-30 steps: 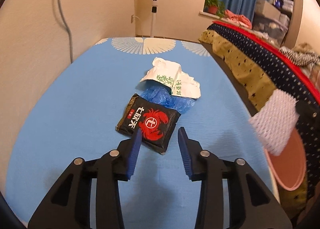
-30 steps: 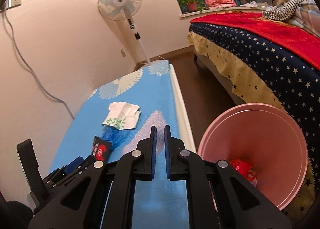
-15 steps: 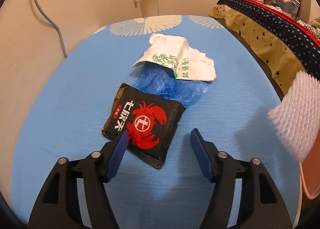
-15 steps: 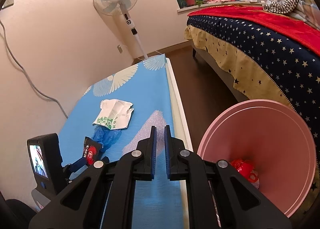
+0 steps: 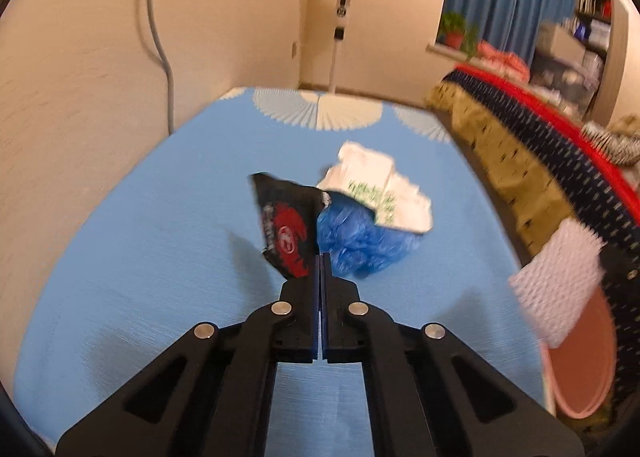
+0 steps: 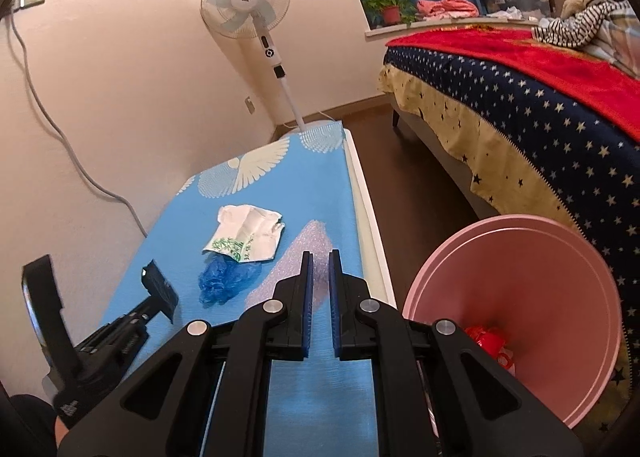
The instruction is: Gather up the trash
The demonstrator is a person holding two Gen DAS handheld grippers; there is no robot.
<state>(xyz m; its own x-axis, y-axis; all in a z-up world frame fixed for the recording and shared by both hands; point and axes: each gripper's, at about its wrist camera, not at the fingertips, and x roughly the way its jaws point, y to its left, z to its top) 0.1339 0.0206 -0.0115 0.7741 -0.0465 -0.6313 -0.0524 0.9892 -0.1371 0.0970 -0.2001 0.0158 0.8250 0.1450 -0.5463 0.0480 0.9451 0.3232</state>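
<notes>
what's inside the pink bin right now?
Pink bin: one crumpled red wrapper at the bottom. The right tongs' arm hides the part next to it.

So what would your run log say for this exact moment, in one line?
left gripper: shut on black crab packet, lifted | right gripper: holding white foam sheet | pink bin: beside table

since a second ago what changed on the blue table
The left tongs closed on the near corner of the black crab packet and tipped it up off the blue table. The right tongs kept gripping the white foam sheet. The blue plastic bag, white wrapper and pink bin stayed put.
</notes>
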